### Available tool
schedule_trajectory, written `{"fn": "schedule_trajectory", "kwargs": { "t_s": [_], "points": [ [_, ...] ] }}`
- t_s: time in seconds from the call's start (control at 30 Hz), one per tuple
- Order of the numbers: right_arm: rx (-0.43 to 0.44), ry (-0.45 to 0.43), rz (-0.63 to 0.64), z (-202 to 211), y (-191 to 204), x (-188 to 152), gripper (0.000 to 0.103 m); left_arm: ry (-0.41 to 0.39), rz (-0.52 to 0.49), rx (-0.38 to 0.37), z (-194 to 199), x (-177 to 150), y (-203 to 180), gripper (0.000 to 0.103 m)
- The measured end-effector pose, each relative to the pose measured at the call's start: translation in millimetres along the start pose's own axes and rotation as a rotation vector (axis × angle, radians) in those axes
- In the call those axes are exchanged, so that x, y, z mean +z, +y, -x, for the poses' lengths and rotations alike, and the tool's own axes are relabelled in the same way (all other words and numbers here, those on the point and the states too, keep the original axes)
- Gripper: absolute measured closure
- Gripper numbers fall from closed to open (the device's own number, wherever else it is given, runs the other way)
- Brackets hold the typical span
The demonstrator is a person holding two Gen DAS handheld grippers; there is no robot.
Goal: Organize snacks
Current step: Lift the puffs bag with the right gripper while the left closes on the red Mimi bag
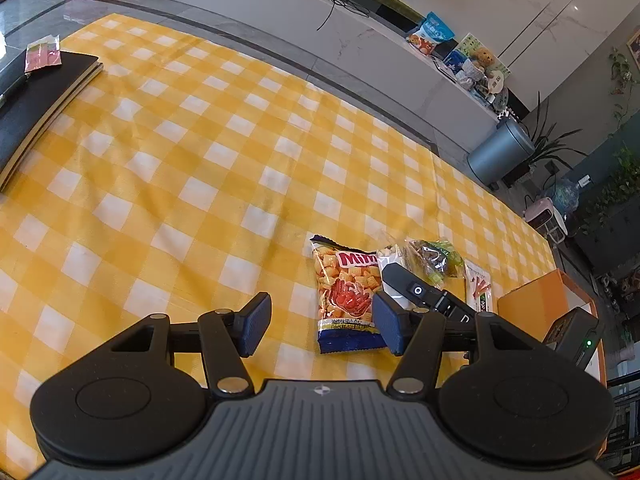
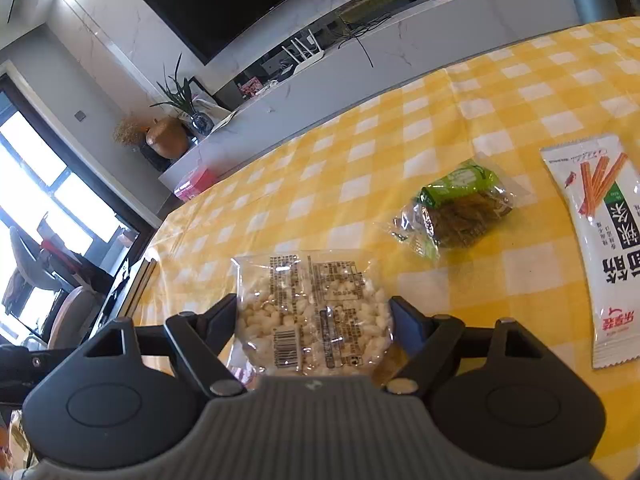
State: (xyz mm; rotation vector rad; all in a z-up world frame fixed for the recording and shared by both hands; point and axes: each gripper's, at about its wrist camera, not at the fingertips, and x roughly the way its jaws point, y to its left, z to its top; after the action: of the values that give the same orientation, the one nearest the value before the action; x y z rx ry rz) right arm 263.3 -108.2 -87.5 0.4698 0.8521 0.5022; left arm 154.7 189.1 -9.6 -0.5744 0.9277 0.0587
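- Right wrist view: the right gripper (image 2: 314, 322) has its two fingers set against the left and right edges of a clear bag of white puffed snack (image 2: 310, 312); the bag fills the gap between them, so I judge it grasped, its printed back facing the camera.
- That bag's long axis runs straight ahead along the fingers, away from the camera.
- Taking the bag as landmark: a green-labelled clear packet of dark snack (image 2: 460, 208) lies ahead and to its right, apart from it; a white stick-snack packet (image 2: 600, 248) lies further right, its length running roughly parallel to the bag.
- Left wrist view: the left gripper (image 1: 322, 320) hangs released over the yellow checked tablecloth (image 1: 180, 160), nothing between its blue pads.
- An orange Mimi cracker bag (image 1: 346, 296) lies just beside its right finger, long axis pointing away from the camera; the left hand is plainly the nearer one to it.
- An orange box (image 1: 548, 300) sits at the far right, a likely destination.
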Motion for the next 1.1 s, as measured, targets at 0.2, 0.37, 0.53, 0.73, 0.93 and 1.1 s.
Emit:
{"fn": "schedule_trajectory", "kwargs": {
  "t_s": [0.2, 0.37, 0.53, 0.73, 0.93, 1.1],
  "points": [
    [0.000, -0.025, 0.038, 14.6, 2.3, -3.2, 0.025, 0.000, 0.000, 0.002, 0.0, -0.6, -0.9, 0.035],
    [-0.063, -0.058, 0.171, 51.1, 15.9, -6.4, 0.025, 0.002, -0.001, 0.001, -0.9, -1.0, -1.9, 0.035],
    [-0.239, 0.007, 0.363, 87.0, 24.2, -30.0, 0.025, 0.008, -0.007, 0.002, -2.5, -1.8, -3.0, 0.035],
    [-0.480, 0.087, 0.614, 98.6, 20.4, -79.3, 0.024, 0.013, -0.024, 0.008, -4.4, -4.8, -6.9, 0.035],
    [-0.430, 0.119, 0.567, 100.8, 9.8, -90.7, 0.003, 0.018, -0.044, 0.015, -6.7, -7.9, -10.1, 0.035],
    [-0.452, 0.102, 0.408, 101.2, -3.9, -82.5, 0.003, 0.019, -0.063, 0.005, -12.1, -11.7, -13.6, 0.035]
  ]
}}
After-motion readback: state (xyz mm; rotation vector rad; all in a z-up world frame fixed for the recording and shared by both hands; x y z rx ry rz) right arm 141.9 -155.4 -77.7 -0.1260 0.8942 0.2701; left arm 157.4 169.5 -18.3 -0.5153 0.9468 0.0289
